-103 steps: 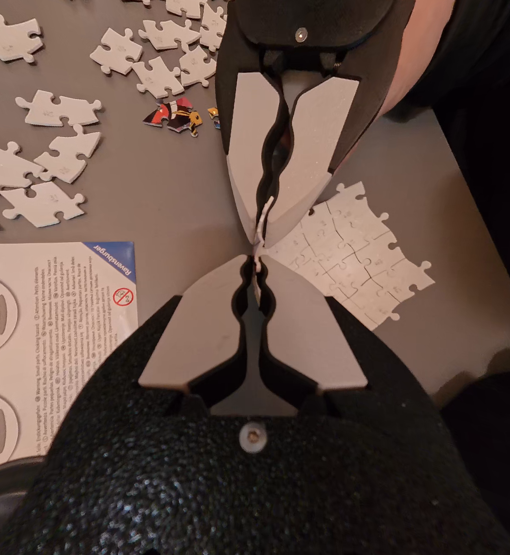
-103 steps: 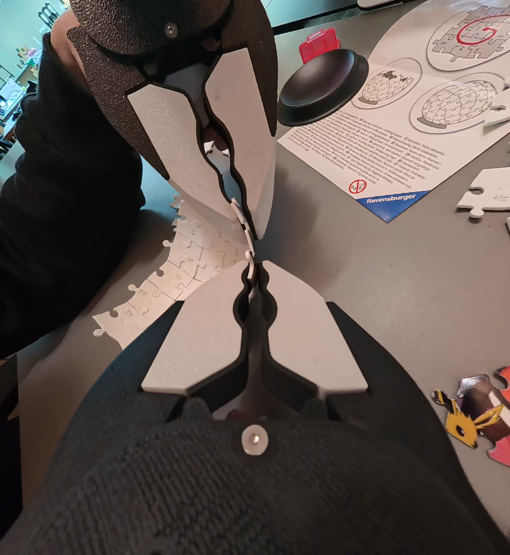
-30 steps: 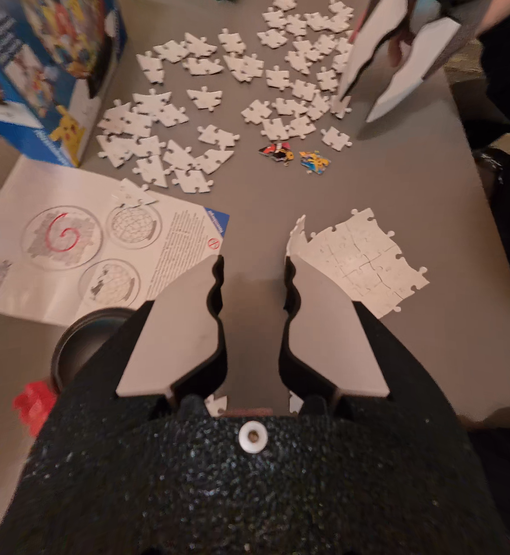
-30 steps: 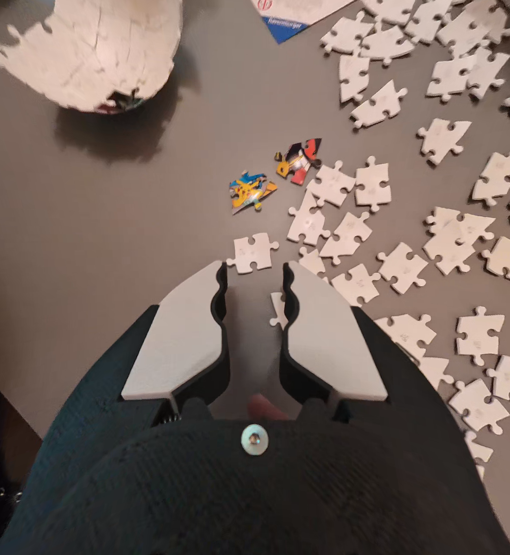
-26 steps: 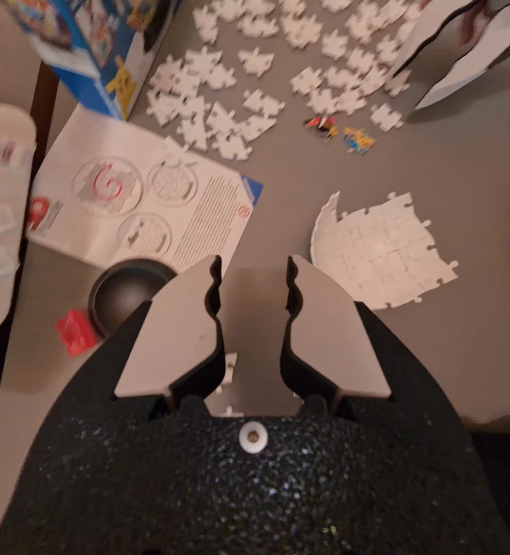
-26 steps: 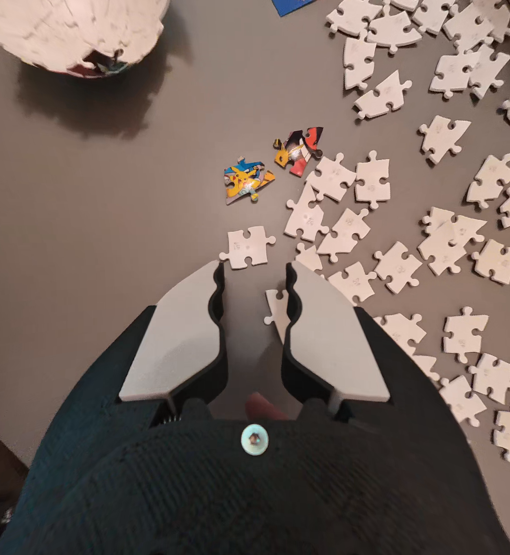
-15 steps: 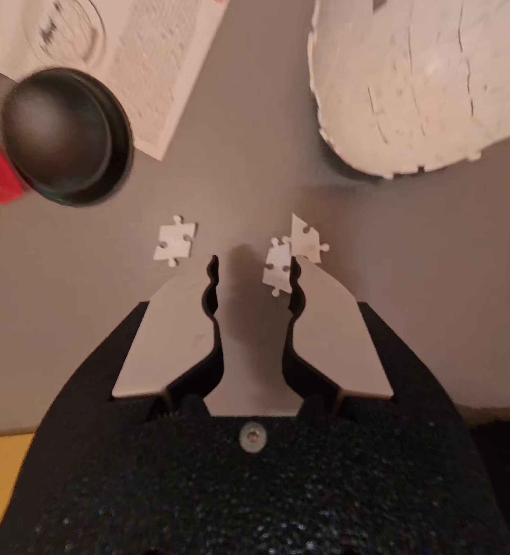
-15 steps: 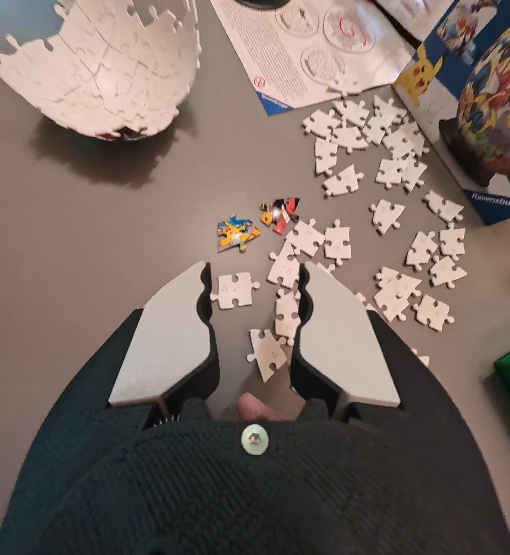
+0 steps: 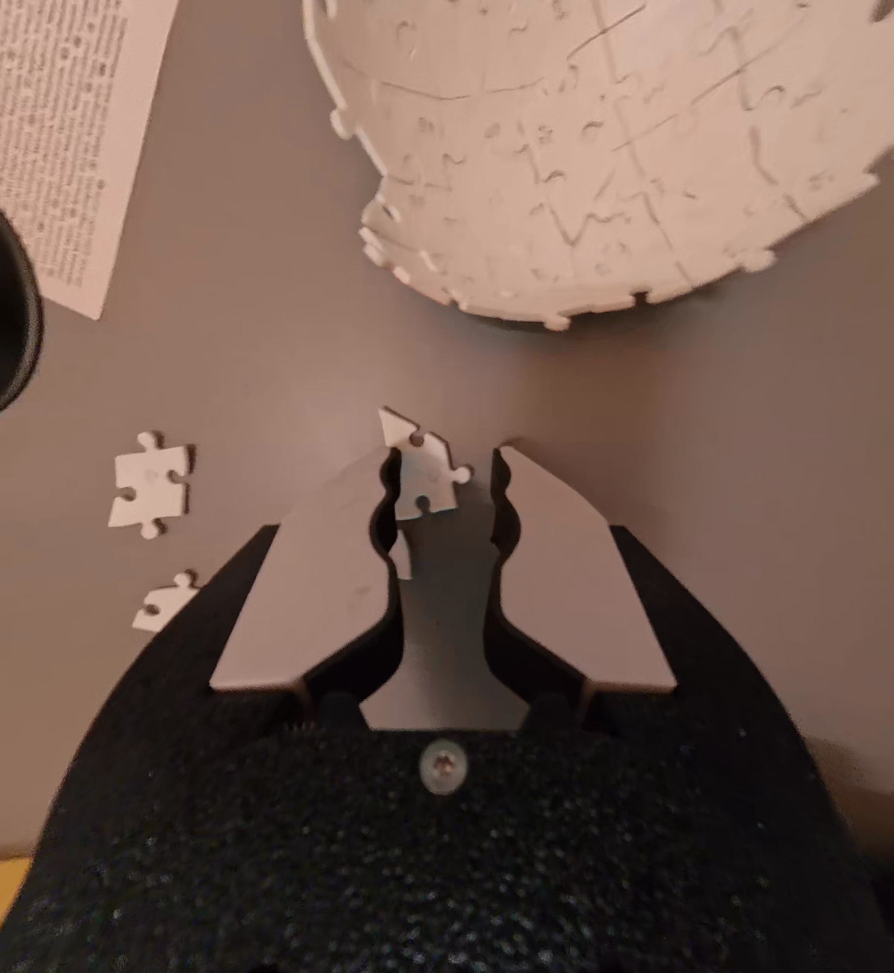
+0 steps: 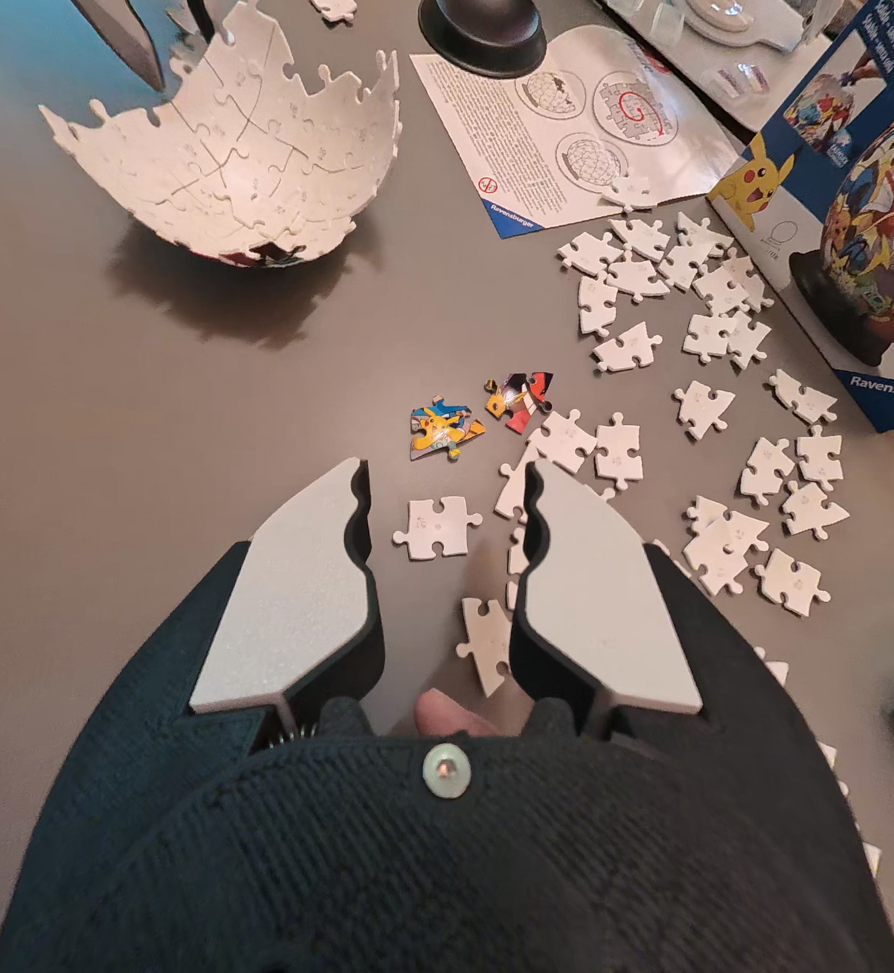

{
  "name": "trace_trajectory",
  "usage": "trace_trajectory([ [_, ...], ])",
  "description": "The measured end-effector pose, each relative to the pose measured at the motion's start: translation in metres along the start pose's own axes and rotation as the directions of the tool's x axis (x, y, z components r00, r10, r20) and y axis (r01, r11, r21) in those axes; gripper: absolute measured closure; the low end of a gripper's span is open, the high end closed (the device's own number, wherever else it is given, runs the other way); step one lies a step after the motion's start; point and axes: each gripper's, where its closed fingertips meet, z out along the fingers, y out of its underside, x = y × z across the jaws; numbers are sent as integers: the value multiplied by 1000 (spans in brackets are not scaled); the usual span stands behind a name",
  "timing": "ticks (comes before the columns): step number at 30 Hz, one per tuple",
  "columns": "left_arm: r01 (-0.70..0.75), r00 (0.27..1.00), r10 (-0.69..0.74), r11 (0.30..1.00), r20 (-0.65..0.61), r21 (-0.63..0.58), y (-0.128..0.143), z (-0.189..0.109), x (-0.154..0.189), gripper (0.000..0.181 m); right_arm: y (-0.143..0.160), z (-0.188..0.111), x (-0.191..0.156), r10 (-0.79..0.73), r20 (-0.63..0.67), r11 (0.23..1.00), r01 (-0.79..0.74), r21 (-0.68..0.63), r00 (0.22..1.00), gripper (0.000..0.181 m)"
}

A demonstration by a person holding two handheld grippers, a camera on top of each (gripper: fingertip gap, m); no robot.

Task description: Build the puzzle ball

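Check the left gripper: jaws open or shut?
Open. The left gripper shows bare grey table between its jaws, and a white puzzle piece lies loose there.

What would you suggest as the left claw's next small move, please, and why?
Probably lower and close on the white piece. The left claw is open, with that piece lying on the grey table between its fingertips, nearer the left finger, while the half-built shell sits just beyond, waiting for more pieces.

Printed text covers the instruction sheet (image 10: 539,142), far centre. A brand mark stands on the blue box (image 10: 887,389), far right. Small numerals mark the white puzzle pieces (image 10: 437,526).
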Motion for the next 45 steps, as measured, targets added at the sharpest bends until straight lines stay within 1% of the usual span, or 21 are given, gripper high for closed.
trace_trajectory([
  [3, 27, 999, -26, 999, 45, -36, -2, 0, -5, 140, 3, -3, -2, 8, 6, 1000, -8, 9, 1000, 125],
  [5, 10, 996, -6, 999, 85, -43, -2, 0, -8, 141, 5, -4, -1, 7, -2, 1000, -7, 10, 1000, 125],
  [7, 17, 998, -15, 999, 62, -33, -3, 1, -5, 142, 7, -5, -2, 11, 4, 1000, -11, 16, 1000, 125],
  [10, 108, 994, -108, 994, 25, -28, -2, 2, -4, 141, 6, -4, -3, 14, 13, 1000, -15, 25, 1000, 125],
  [12, 164, 986, -164, 986, 27, -6, -2, 3, -8, 150, 6, -3, -6, 9, 24, 1000, -10, 29, 1000, 125],
  [16, 207, 978, -208, 978, 21, 36, -3, 2, -8, 150, 5, -2, -7, -1, 25, 999, 0, 35, 1000, 125],
  [20, 212, 975, -216, 974, 53, 75, -4, 2, -10, 150, -5, -3, -9, 41, 41, 995, -45, 85, 998, 126],
  [23, 210, 969, -224, 969, 103, 129, -8, -12, -14, 150, -15, -3, -12, 94, 65, 988, -101, 119, 993, 126],
  [25, 178, 961, -208, 970, 183, 166, -14, -31, -19, 150, -24, -1, -13, 136, 82, 978, -147, 147, 987, 120],
  [27, 112, 953, -167, 969, 255, 219, -29, -51, -20, 150, -35, 1, -16, 194, 117, 961, -213, 175, 974, 120],
  [29, 18, 947, -110, 956, 303, 293, -55, -67, -14, 150, -54, 3, -21, 265, 190, 927, -304, 219, 945, 120],
  [32, -122, 947, -10, 914, 322, 387, -98, -79, 6, 150, -88, 8, -31, 332, 337, 868, -425, 257, 881, 120],
  [34, -205, 938, 56, 886, 342, 416, -119, -81, 18, 150, -101, 15, -38, 332, 384, 864, -441, 243, 862, 123],
  [36, -278, 919, 111, 861, 377, 425, -135, -81, 26, 150, -114, 20, -43, 343, 425, 851, -469, 237, 838, 126],
  [39, -359, 890, 178, 842, 420, 402, -148, -77, 34, 150, -136, 17, -56, 335, 541, 810, -529, 253, 772, 147],
  [41, -384, 874, 198, 842, 444, 380, -151, -73, 36, 150, -139, 19, -57, 345, 552, 804, -543, 243, 759, 155],
  [44, -407, 863, 222, 838, 454, 363, -155, -69, 40, 150, -136, 27, -59, 365, 546, 810, -546, 213, 754, 148],
  [45, -413, 862, 231, 835, 450, 363, -156, -68, 42, 150, -137, 28, -61, 365, 556, 806, -553, 214, 747, 149],
])
